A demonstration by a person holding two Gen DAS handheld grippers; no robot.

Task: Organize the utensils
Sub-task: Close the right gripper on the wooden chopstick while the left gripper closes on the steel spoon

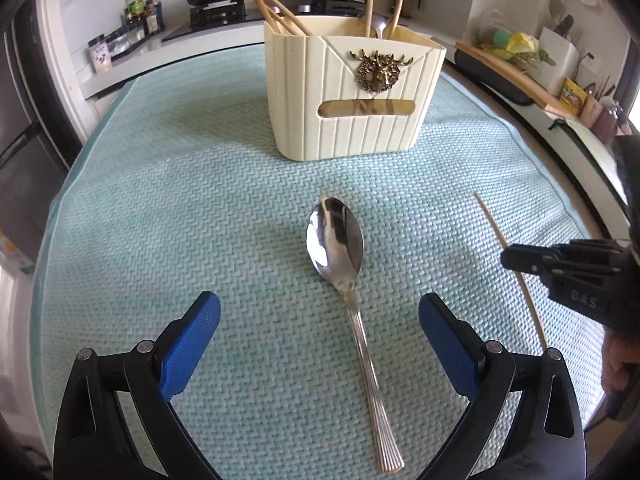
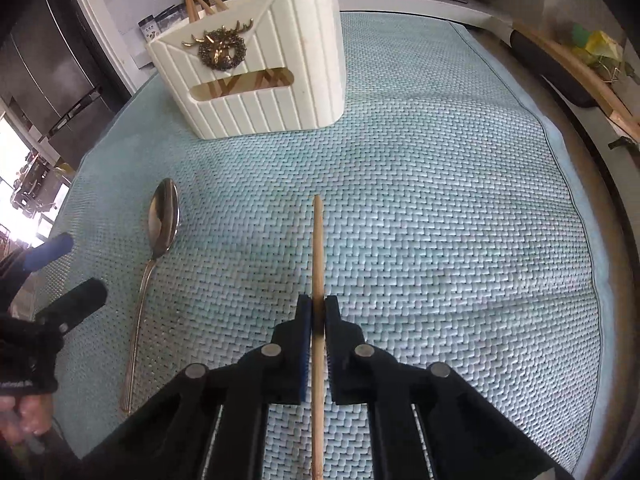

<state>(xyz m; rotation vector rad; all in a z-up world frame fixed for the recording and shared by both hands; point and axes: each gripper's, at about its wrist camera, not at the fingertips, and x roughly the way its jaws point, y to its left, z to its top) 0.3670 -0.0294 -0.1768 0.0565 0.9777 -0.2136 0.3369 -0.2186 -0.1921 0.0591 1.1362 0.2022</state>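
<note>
Gripping a single wooden chopstick (image 2: 318, 264), the right tool (image 2: 318, 316) has its two blue-padded fingers pressed against the stick's sides — the stick runs straight forward between them and lies along the pale green woven mat (image 2: 440, 220) that covers the table. Beyond the fingertips, the chopstick's free end points toward the cream ribbed utensil holder (image 2: 256, 80), which stands upright at the far part of the mat and bears a brass deer-head ornament (image 2: 220, 50) above a slot-shaped window. Several more chopsticks (image 1: 280, 14) lean in the holder's left compartment; wooden handles and a metal spoon bowl show in its right one. A metal spoon (image 1: 344, 256) lies flat on the mat, bowl up and toward the holder, ridged handle toward the camera. Over it hangs the left tool (image 1: 320, 320) — jaws spread wide, one blue pad on either side of the handle, neither touching it. In the left wrist view the right tool appears at the right edge, clamped on the chopstick, well apart from the spoon.
</note>
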